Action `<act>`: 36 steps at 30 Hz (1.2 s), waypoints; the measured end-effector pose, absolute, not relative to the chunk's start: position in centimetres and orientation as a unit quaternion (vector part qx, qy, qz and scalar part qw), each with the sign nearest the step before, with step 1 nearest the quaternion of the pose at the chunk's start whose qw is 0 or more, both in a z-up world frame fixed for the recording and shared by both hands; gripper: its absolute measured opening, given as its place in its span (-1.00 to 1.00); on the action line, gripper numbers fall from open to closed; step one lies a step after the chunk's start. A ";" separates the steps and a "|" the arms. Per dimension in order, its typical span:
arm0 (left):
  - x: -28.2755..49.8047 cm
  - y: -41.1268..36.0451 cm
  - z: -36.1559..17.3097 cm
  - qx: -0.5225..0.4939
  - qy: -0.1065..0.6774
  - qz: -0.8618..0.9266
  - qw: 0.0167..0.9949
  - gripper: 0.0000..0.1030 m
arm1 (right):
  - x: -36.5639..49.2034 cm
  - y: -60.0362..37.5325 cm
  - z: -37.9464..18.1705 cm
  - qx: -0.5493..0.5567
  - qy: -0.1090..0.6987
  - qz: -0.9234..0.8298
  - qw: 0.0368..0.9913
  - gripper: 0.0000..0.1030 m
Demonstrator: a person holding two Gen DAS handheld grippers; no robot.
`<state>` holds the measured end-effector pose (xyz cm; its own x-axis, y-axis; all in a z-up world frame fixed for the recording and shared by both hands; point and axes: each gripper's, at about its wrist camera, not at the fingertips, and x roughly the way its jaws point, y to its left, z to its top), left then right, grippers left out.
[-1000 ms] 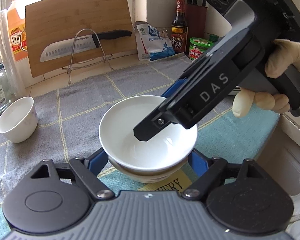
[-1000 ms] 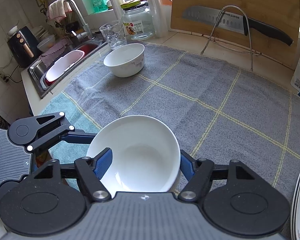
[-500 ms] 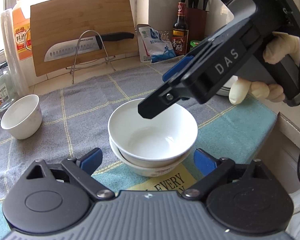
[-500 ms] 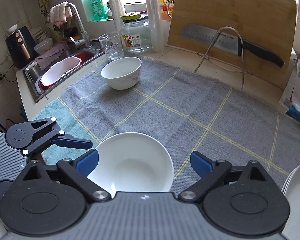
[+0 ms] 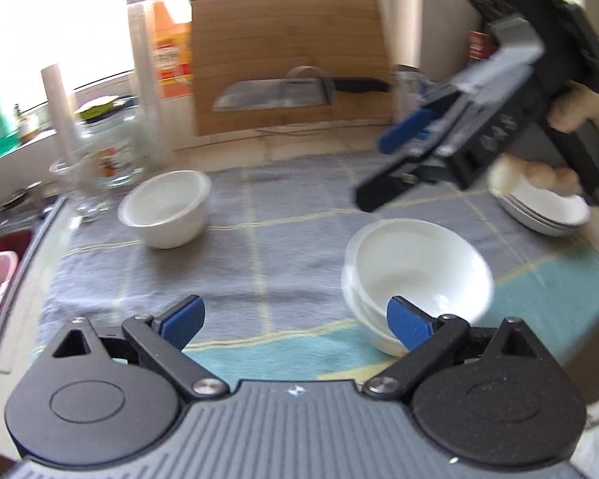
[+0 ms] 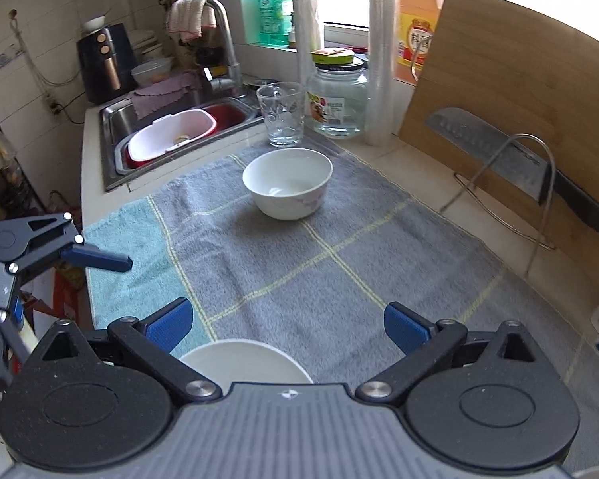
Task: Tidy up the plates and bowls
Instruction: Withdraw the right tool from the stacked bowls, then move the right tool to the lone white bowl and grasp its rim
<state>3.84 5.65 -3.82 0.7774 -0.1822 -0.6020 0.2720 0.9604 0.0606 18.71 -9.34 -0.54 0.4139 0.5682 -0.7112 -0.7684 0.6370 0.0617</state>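
Both grippers, left (image 5: 295,321) and right (image 6: 287,321), had released the nested bowls (image 5: 415,275) and stood spread, empty, leaving the lone bowl (image 6: 287,183) unstacked.

Your left tongs (image 5: 295,321) are matte black, with round pivot housings, silver screws, a ribbed grey body and blue pads. Your right tongs (image 6: 285,321) match them; seen from outside, they show a grey block, blurred white lettering and a dark cable trailing behind your hand (image 5: 555,135).
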 end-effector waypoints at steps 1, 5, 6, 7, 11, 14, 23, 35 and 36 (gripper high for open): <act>4.1 6.3 -3.7 0.069 0.305 -0.107 0.944 0.90 | 19.0 -9.1 -0.5 -0.138 0.362 0.406 0.828 1.00; 6.4 8.6 -4.0 0.071 0.293 -0.072 0.951 0.90 | 20.1 -7.4 -0.4 -0.138 0.372 0.402 0.825 1.00; 7.2 9.2 -4.1 0.073 0.293 -0.066 0.951 0.90 | 20.2 -6.9 -0.3 -0.142 0.369 0.400 0.826 1.00; 8.1 9.8 -4.2 0.074 0.291 -0.062 0.952 0.90 | 20.3 -6.3 -0.1 -0.147 0.368 0.397 0.828 1.00; 11.0 12.1 -4.9 0.083 0.279 -0.076 0.954 0.90 | 21.7 -3.6 0.4 -0.148 0.372 0.374 0.837 1.00; 12.8 13.4 -5.5 0.093 0.272 -0.099 0.953 0.90 | 23.1 -1.3 0.3 -0.149 0.375 0.352 0.844 1.00; 18.0 15.7 -7.6 0.094 0.285 -0.170 0.939 0.90 | 27.2 3.6 -0.9 -0.132 0.413 0.315 0.845 1.00; 20.8 16.4 -8.4 0.085 0.282 -0.211 0.932 0.87 | 32.9 6.9 -3.9 -0.112 0.459 0.303 0.828 0.91; 21.0 16.4 -8.4 0.084 0.282 -0.214 0.931 0.86 | 33.4 7.1 -4.2 -0.109 0.463 0.303 0.826 0.89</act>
